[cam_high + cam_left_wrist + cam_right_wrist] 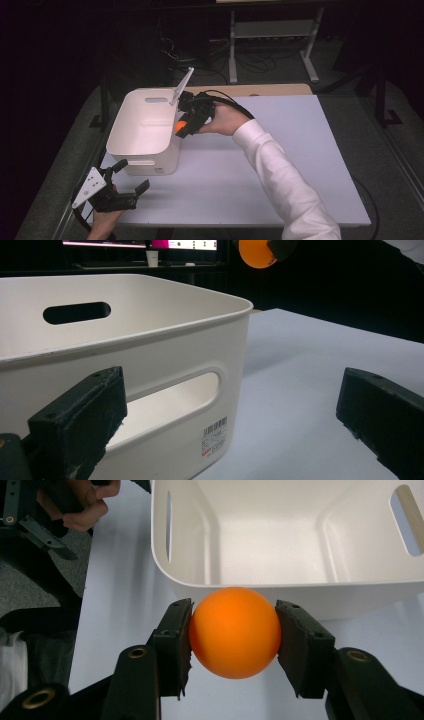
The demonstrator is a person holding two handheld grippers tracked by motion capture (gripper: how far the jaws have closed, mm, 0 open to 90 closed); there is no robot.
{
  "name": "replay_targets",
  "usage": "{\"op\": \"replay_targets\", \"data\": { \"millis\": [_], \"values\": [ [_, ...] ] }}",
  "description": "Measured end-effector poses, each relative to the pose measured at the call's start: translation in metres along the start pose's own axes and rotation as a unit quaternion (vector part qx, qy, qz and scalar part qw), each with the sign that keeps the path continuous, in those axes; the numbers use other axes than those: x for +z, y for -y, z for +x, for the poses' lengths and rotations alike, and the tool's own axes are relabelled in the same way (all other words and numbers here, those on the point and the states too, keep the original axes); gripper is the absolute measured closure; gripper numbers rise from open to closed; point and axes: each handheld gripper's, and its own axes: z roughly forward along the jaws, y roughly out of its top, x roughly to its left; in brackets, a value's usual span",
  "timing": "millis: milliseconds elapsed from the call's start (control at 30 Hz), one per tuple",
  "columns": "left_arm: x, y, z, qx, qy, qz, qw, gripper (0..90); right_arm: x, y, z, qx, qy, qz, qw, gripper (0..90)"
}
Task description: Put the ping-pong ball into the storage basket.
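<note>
A pale table (280,165) filled the high view, with a white open-topped bin (145,131) standing near its left edge. The person's right arm in a white sleeve (280,175) reached across to the bin's right rim. There the right gripper (183,128) clasped an orange ball (234,631) between both jaws, held above the table just outside the rim. The left gripper (131,176) rested at the table's near-left corner, jaws spread wide with nothing between them, just beside the bin's front wall.
</note>
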Motion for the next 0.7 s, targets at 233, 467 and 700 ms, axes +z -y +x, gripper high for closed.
{"op": "replay_targets", "data": {
  "millis": [233, 467, 700],
  "values": [
    [0.000, 0.000, 0.000, -0.001, -0.001, -0.002, 1.0000, 0.0, 0.002, -0.013, 0.000, -0.011, -0.006, 0.000, 0.9999, 49.6],
    [-0.001, 0.000, 0.001, -0.004, -0.003, -0.004, 1.0000, 0.0, 0.005, -0.027, 0.002, -0.020, -0.012, 0.000, 0.9997, 49.6],
    [-0.001, 0.000, 0.001, -0.002, -0.002, -0.004, 1.0000, 0.0, 0.006, -0.034, 0.000, -0.022, -0.009, -0.002, 0.9997, 49.6]
  ]
}}
